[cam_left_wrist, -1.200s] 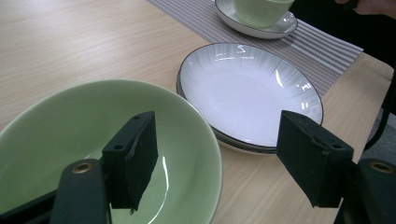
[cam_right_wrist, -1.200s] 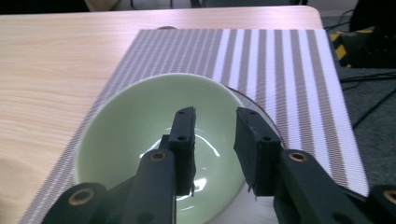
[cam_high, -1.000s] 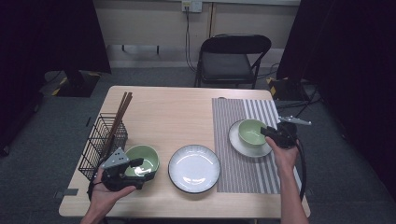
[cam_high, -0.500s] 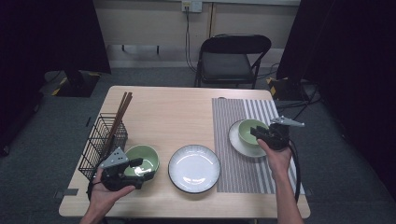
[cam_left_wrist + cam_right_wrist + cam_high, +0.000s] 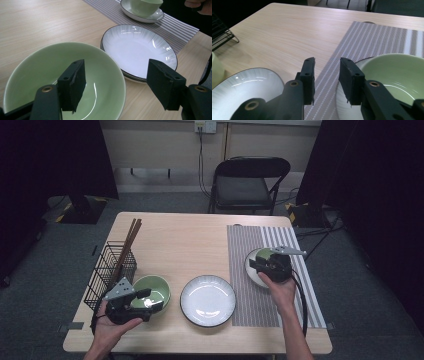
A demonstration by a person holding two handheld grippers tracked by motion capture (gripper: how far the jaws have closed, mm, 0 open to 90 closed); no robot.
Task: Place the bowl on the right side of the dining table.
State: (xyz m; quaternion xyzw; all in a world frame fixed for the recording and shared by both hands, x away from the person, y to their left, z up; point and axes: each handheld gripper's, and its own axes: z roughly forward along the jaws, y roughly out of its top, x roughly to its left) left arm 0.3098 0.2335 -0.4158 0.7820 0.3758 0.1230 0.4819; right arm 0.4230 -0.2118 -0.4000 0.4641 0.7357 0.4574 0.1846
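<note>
A green bowl (image 5: 156, 287) (image 5: 32, 72) sits at the table's front left. My left gripper (image 5: 154, 301) (image 5: 117, 80) stands open astride its near rim, one jaw inside the bowl and one outside, neither pressing; the jaws have just been closing slightly. A white plate (image 5: 207, 300) (image 5: 135, 47) (image 5: 242, 85) lies at the front middle. A second green bowl (image 5: 261, 254) (image 5: 392, 72) rests on a saucer (image 5: 155, 17) on the striped mat (image 5: 250, 295) (image 5: 372, 37). My right gripper (image 5: 254, 266) (image 5: 327, 72) hovers at that bowl's left side, its jaws a narrow gap apart with nothing between them.
A black wire basket (image 5: 107, 267) holding chopsticks (image 5: 131, 237) stands at the table's left edge, just behind the left hand. Bare wooden tabletop (image 5: 185, 240) stretches behind the plate. A folding chair (image 5: 250, 180) stands beyond the far edge.
My right gripper has moved left, from the bowl's right side across to its left rim. The left gripper has stayed at the front-left bowl.
</note>
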